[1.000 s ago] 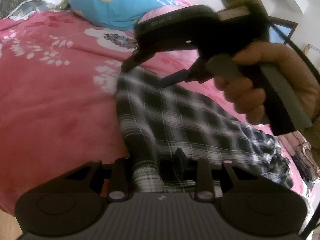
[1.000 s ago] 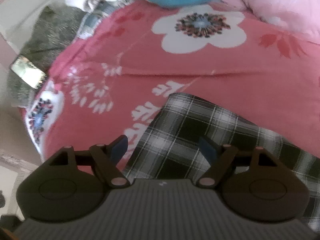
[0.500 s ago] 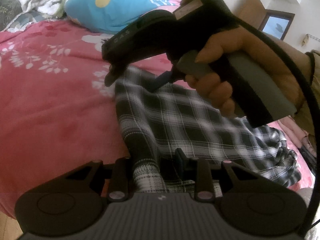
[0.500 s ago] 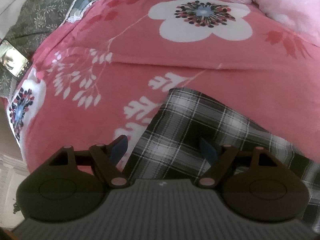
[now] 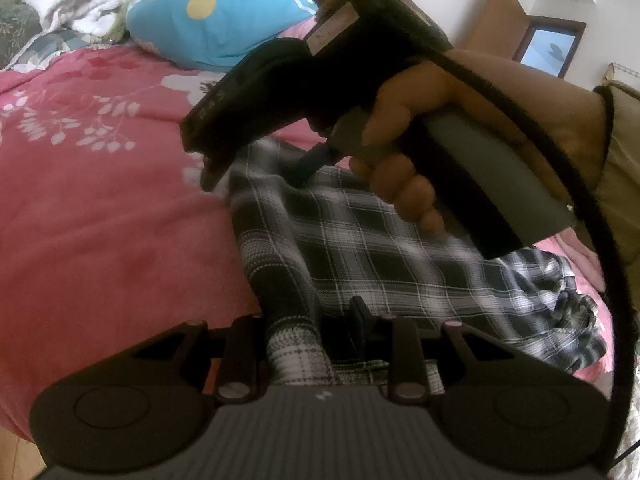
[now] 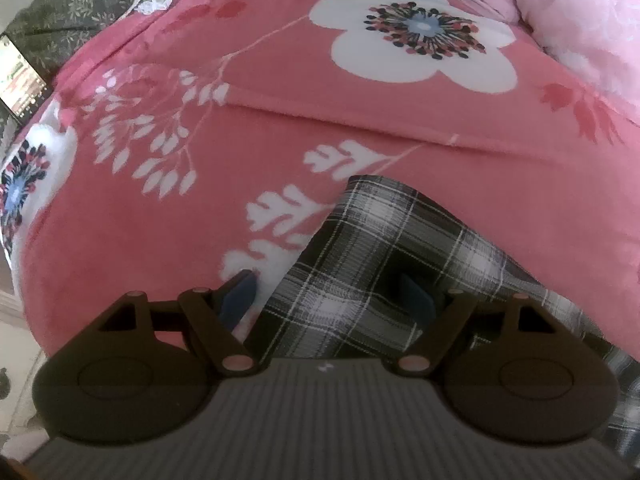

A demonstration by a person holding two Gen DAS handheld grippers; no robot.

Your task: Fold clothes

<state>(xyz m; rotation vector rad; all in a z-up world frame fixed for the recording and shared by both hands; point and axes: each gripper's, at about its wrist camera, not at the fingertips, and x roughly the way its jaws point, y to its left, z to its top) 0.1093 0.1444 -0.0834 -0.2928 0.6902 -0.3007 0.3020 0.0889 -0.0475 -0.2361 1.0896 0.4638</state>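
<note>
Pink flowered bedspread (image 5: 100, 216) across the whole bed, blue pillow (image 5: 216, 28) at its far end. Black-and-white checked garment (image 5: 360, 248) spread flat on the bedspread near the edge. Right gripper (image 6: 332, 292) spread wide over the garment's far corner, gripping nothing. Left gripper (image 5: 310, 332) clenched on a bunched fold of the garment's near edge.

Pink floral blanket (image 6: 280, 128) covers the bed. Blue pillow (image 5: 224, 20) with yellow dot at far side, white crumpled cloth (image 5: 68, 4) to its left, pale pink quilt (image 6: 580, 12) far right. Lit phone screen (image 6: 18, 80) at left edge
</note>
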